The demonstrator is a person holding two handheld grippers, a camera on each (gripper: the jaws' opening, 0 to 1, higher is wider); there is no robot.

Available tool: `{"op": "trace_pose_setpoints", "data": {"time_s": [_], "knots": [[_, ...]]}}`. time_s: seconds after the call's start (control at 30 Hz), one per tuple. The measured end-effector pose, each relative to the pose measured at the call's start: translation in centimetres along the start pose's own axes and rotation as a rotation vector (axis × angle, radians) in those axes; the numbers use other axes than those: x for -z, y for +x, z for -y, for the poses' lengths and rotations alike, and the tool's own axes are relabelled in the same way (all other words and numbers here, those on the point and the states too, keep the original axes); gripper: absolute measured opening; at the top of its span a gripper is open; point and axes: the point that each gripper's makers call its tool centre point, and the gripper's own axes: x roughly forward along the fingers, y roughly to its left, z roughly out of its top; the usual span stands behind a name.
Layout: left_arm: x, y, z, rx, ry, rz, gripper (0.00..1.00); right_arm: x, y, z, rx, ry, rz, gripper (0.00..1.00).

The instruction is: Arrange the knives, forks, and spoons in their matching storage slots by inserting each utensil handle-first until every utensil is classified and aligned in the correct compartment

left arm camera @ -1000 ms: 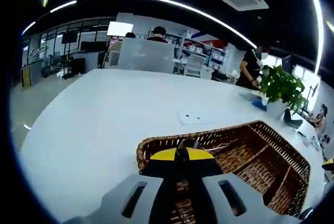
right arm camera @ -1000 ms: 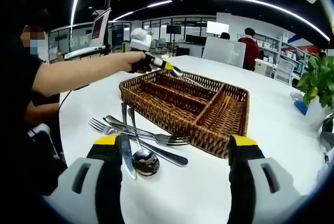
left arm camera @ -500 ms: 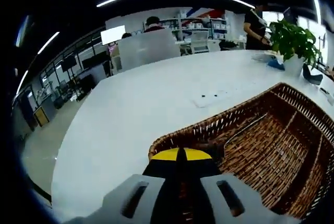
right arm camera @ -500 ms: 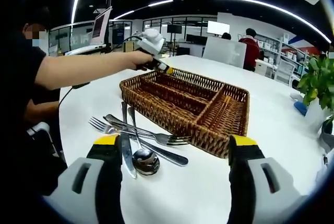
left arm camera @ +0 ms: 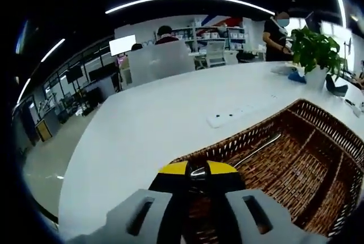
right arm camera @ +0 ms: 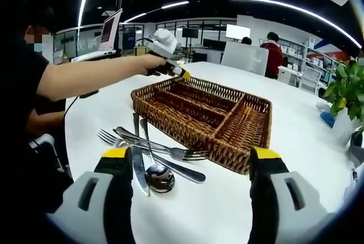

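A wicker basket with long compartments sits on the white bench, and everything else is placed from it. In the right gripper view, a loose pile of cutlery lies on the bench just beside the basket's near long wall: a fork with its tines pointing away from the basket corner, a knife, and a spoon whose bowl is nearest the camera. The right tool stands with its jaws wide apart, holding nothing; the pile lies between its jaws, closer to its left jaw, and the basket lies beyond the pile.

The left tool, held in the person's hand, hovers over the basket's far corner in the right gripper view. In the left gripper view its yellow-tipped jaws are pressed together over the basket's rim, with a small glint of metal between the tips; whether they grip anything I cannot tell. A silver utensil lies lengthwise in the compartment just beyond those tips. A potted plant stands on the bench well apart from the basket
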Motion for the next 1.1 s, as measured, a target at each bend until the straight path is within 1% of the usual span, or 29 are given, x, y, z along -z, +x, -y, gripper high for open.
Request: {"op": "trace_pose_setpoints", "data": {"time_s": [0.1, 0.13, 0.23, 0.37, 0.43, 0.47, 0.5, 0.6, 0.67, 0.73, 0.77, 0.8, 0.9, 0.97, 1.03, 1.1], "knots": [[-0.2, -0.8, 0.4, 0.011, -0.006, 0.012, 0.17, -0.1, 0.0, 0.1, -0.001, -0.003, 0.003, 0.87], [-0.3, -1.2, 0.8, 0.027, -0.008, 0.022, 0.18, -0.2, 0.0, 0.2, 0.0, -0.002, 0.007, 0.87], [-0.1, -2.2, 1.8, 0.069, -0.032, 0.029, 0.19, -0.4, 0.1, 0.4, -0.001, 0.004, 0.015, 0.87], [0.0, -3.6, 3.2, 0.103, -0.032, 0.045, 0.25, -0.4, 0.2, 0.6, -0.006, 0.008, 0.018, 0.88], [-0.3, -4.3, 3.7, 0.115, -0.034, 0.064, 0.26, -0.5, 0.3, 0.7, -0.006, 0.01, 0.019, 0.89], [-0.7, -4.9, 4.0, 0.118, -0.032, 0.084, 0.26, -0.6, 0.4, 0.8, -0.006, 0.011, 0.021, 0.89], [-0.7, -5.3, 4.2, 0.122, -0.028, 0.087, 0.26, -0.6, 0.4, 0.8, -0.006, 0.012, 0.022, 0.89], [-0.9, -6.5, 5.0, 0.138, -0.022, 0.104, 0.31, -0.8, 0.5, 1.0, -0.006, 0.016, 0.027, 0.9], [-1.0, -7.4, 5.6, 0.154, -0.01, 0.117, 0.34, -0.8, 0.5, 1.1, -0.006, 0.018, 0.029, 0.91], [-1.2, -9.0, 6.8, 0.192, -0.012, 0.147, 0.36, -0.9, 0.5, 1.2, -0.006, 0.019, 0.031, 0.91], [-1.3, -9.3, 7.1, 0.201, -0.011, 0.155, 0.38, -0.9, 0.5, 1.2, -0.006, 0.02, 0.031, 0.91], [-1.4, -10.0, 7.6, 0.214, -0.018, 0.168, 0.41, -0.9, 0.6, 1.2, -0.007, 0.021, 0.032, 0.91], [-1.8, -11.8, 8.2, 0.229, -0.024, 0.21, 0.42, -1.0, 0.6, 1.4, -0.007, 0.024, 0.032, 0.91], [-1.8, -13.0, 8.9, 0.258, -0.032, 0.222, 0.45, -1.1, 0.6, 1.6, -0.008, 0.022, 0.033, 0.91], [-1.7, -13.7, 9.4, 0.275, -0.023, 0.218, 0.5, -1.2, 0.6, 1.6, -0.009, 0.024, 0.035, 0.92], [-1.5, -14.8, 9.7, 0.278, -0.011, 0.228, 0.52, -1.6, 0.6, 1.8, -0.01, 0.033, 0.045, 0.92]]}}
